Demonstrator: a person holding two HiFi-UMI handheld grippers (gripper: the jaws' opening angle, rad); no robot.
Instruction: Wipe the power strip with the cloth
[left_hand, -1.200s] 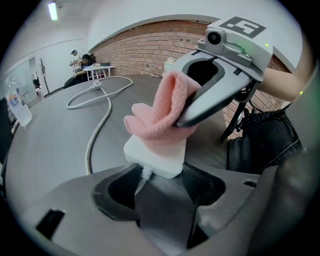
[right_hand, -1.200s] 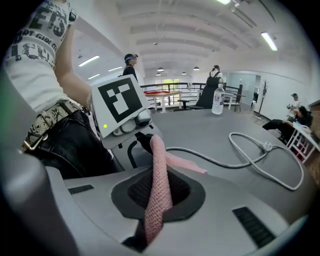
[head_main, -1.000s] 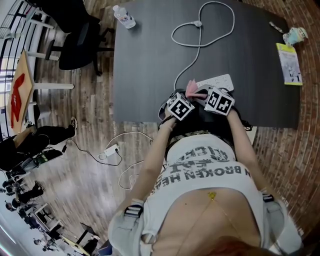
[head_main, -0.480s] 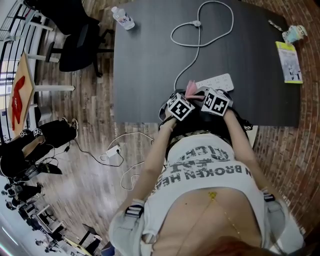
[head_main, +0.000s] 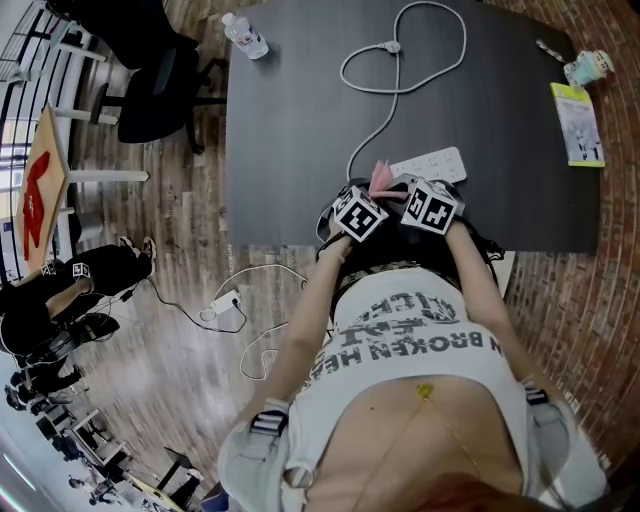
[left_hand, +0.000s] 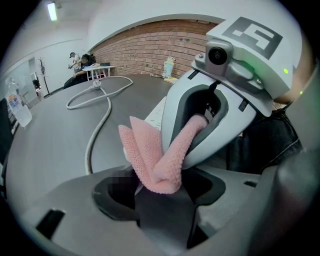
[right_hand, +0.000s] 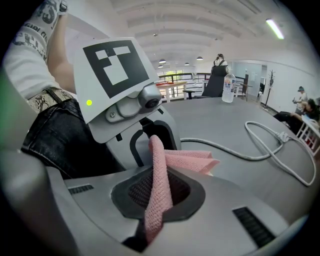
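Note:
The white power strip (head_main: 432, 163) lies near the front edge of the dark table (head_main: 300, 120), and its white cable (head_main: 372, 130) loops away to the far side. Just in front of it, a pink cloth (head_main: 381, 178) stretches between my two grippers, which nearly touch. My left gripper (head_main: 376, 194) is shut on one end of the cloth (left_hand: 150, 155). The right gripper (head_main: 400, 190) is shut on the other end of the cloth (right_hand: 159, 185). Most of the strip is hidden behind the grippers; a corner of the strip (left_hand: 156, 114) shows in the left gripper view.
A water bottle (head_main: 247, 32) stands at the table's far left corner. A yellow leaflet (head_main: 578, 125) and a small cup (head_main: 588, 70) lie at the right edge. An office chair (head_main: 160, 75) stands left of the table. Another strip with cable (head_main: 224, 300) lies on the wooden floor.
The right gripper has edged a little left, closer to the left gripper. The cloth stays held between both.

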